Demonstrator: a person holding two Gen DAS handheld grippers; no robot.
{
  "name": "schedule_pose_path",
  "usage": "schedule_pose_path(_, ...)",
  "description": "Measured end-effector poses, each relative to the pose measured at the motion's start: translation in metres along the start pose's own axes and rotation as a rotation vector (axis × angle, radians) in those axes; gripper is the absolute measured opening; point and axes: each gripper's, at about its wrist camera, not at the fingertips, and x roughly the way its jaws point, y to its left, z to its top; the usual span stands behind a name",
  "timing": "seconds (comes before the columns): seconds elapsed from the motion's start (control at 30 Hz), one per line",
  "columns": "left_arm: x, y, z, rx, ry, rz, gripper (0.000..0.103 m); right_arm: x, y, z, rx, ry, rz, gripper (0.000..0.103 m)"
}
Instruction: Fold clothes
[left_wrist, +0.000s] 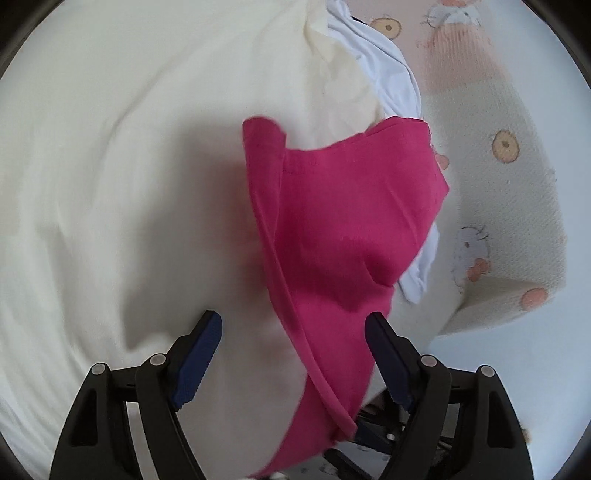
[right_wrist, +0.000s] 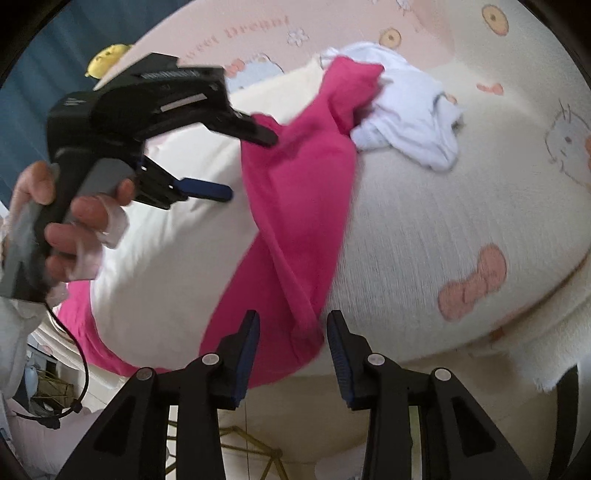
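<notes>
- Pink garment (left_wrist: 332, 229): lies crumpled in a long band across a cream sheet (left_wrist: 110, 184); its far end reaches a white garment (left_wrist: 384, 70), its near end runs toward the bed edge. A hemmed edge curves down its near part.
- White garment (right_wrist: 410, 110): bunched, touching the far end of the pink garment (right_wrist: 295, 192), resting partly on a printed blanket (right_wrist: 461, 229).
- Left gripper (left_wrist: 291, 321): released, blue pads wide apart; pink cloth passes between the fingers and drapes close by the right-hand one, with no pad pressing on it. In the right wrist view the left gripper (right_wrist: 251, 166) is held by a hand (right_wrist: 70, 221), jaws spread over the pink cloth.
- Right gripper (right_wrist: 291, 328): part open; a fold of pink cloth sits in the gap, not pinched by the pads.
- Yellow plush toy (right_wrist: 105, 55): at the far edge of the bed.
</notes>
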Motion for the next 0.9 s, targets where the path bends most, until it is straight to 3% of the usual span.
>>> schedule_pose_path(0.03, 0.001, -0.003, 0.002, 0.025, -0.004, 0.02, 0.075, 0.001, -0.001, 0.002, -0.005, -0.005, 0.006, 0.037)
schedule_pose_path(0.1, 0.005, -0.01, 0.003, 0.082, -0.004, 0.08, 0.058, 0.003, -0.001, 0.004, -0.012, -0.007, 0.007, 0.036)
schedule_pose_path(0.2, 0.007, -0.016, 0.001, 0.136, -0.017, 0.122, 0.055, 0.003, 0.007, 0.004, -0.054, -0.016, -0.058, 0.033)
schedule_pose_path(0.23, 0.008, -0.017, -0.001, 0.145, -0.027, 0.127, 0.054, 0.004, 0.012, 0.003, -0.075, -0.015, -0.098, 0.023)
schedule_pose_path(0.27, 0.008, -0.018, -0.003, 0.151, -0.037, 0.139, 0.047, 0.005, 0.016, 0.003, -0.095, -0.016, -0.135, 0.015)
schedule_pose_path(0.3, 0.008, -0.019, -0.004, 0.162, -0.05, 0.161, 0.033, 0.006, 0.02, 0.002, -0.114, -0.017, -0.168, 0.015)
schedule_pose_path(0.37, 0.008, -0.023, -0.009, 0.193, -0.085, 0.216, 0.018, 0.007, 0.025, 0.002, -0.128, -0.016, -0.206, 0.013)
schedule_pose_path(0.47, 0.007, -0.027, -0.016, 0.206, -0.116, 0.216, 0.005, 0.006, 0.031, 0.003, -0.127, -0.01, -0.262, 0.004)
schedule_pose_path(0.67, -0.01, -0.036, -0.033, 0.21, -0.153, 0.237, 0.003, -0.002, 0.061, -0.008, -0.251, -0.014, -0.501, 0.001)
schedule_pose_path(0.9, -0.023, -0.018, -0.029, 0.199, -0.134, 0.279, 0.003, 0.007, 0.067, -0.021, -0.275, 0.076, -0.601, 0.0)
